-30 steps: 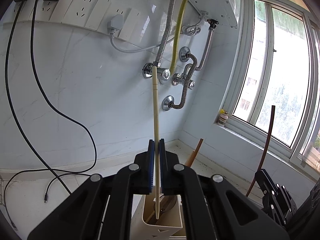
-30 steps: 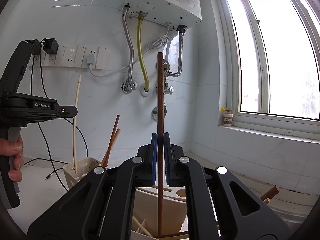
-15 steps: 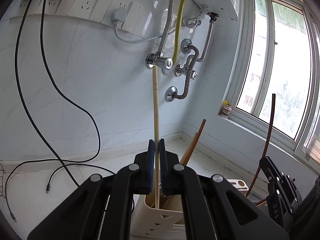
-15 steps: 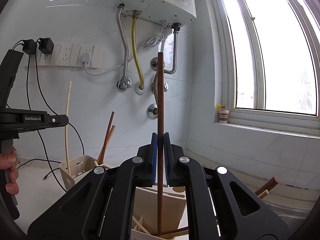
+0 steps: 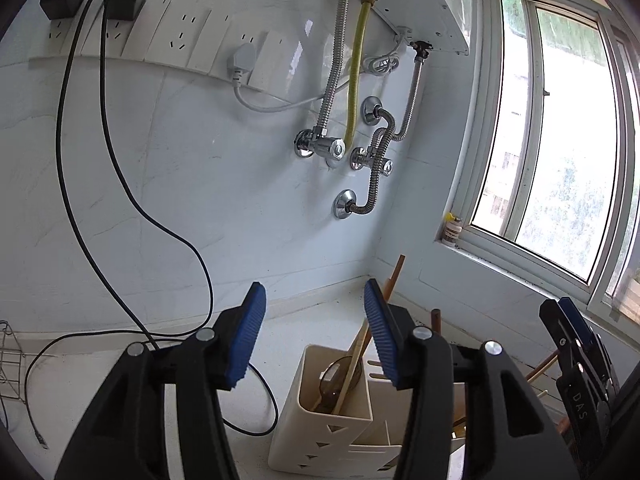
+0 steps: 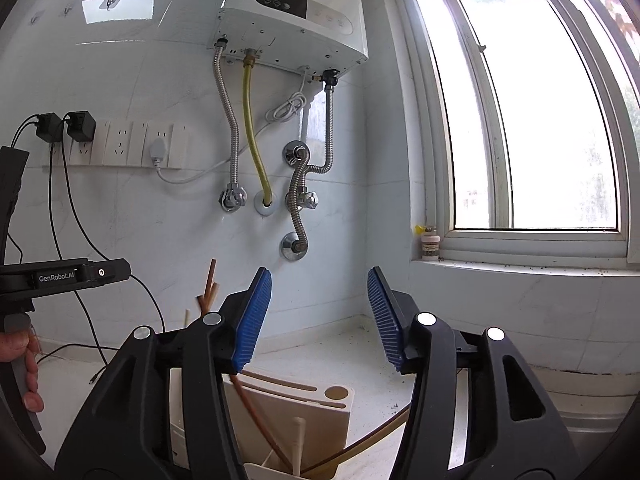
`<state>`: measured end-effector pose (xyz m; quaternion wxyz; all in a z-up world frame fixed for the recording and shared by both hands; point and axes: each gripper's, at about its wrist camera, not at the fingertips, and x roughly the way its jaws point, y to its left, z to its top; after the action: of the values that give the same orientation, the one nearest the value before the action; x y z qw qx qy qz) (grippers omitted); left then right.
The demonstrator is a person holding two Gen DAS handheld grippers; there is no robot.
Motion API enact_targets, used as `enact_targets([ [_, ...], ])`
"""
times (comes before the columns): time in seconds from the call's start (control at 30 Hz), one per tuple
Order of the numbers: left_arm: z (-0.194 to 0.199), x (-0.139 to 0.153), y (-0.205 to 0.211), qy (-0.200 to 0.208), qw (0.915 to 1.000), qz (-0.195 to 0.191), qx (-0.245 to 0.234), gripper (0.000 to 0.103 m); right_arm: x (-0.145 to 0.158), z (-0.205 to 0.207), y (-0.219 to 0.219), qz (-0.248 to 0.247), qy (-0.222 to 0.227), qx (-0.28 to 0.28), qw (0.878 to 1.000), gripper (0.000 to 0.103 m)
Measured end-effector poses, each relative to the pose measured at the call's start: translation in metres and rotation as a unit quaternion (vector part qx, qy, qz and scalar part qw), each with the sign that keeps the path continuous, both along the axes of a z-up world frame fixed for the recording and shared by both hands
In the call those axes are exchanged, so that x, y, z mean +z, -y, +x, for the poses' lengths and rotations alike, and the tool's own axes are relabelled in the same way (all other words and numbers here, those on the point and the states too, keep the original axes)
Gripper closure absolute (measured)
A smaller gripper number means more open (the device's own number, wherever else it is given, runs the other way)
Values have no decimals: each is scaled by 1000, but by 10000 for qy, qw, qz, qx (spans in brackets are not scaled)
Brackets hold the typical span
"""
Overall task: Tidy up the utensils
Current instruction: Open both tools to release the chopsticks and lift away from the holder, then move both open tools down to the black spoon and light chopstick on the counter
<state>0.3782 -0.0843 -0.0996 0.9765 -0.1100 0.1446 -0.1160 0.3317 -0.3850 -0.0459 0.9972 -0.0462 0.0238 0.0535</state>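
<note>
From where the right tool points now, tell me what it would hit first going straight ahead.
Nothing sits between the opening jaws of the right tool. Straight on, the way looks free up to the tiled wall below the pipes; depth is hard to judge. The holder lies below that line.

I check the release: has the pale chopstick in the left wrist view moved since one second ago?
Yes. The pale chopstick no longer stands up to the wall valve; it leans low in the holder, while the left gripper jaws are opening, empty.
</note>
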Motion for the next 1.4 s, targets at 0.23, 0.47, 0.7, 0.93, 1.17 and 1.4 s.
enact_targets([
  [0.23,-19,20,-11,236,9995,154,142,46,14,-11,7,-26,78,-4,10000,50],
  [0.47,-45,46,-31,402,9973,347,499,31,29,-24,10,-51,82,97,9999,43],
  [0.7,-82,64,-61,541,9898,651,1143,11,37,-37,3,-73,-46,359,9993,34],
  [0.93,-117,66,-95,387,9813,787,1711,5,34,-49,-19,-5,-278,872,9958,26],
  [1.17,-150,63,-128,102,9725,802,2183,5,25,-55,-48,80,-558,1406,9885,13],
  [1.4,-178,44,-167,-559,9597,411,2724,5,17,-61,-86,19,-841,1994,9763,8],
])
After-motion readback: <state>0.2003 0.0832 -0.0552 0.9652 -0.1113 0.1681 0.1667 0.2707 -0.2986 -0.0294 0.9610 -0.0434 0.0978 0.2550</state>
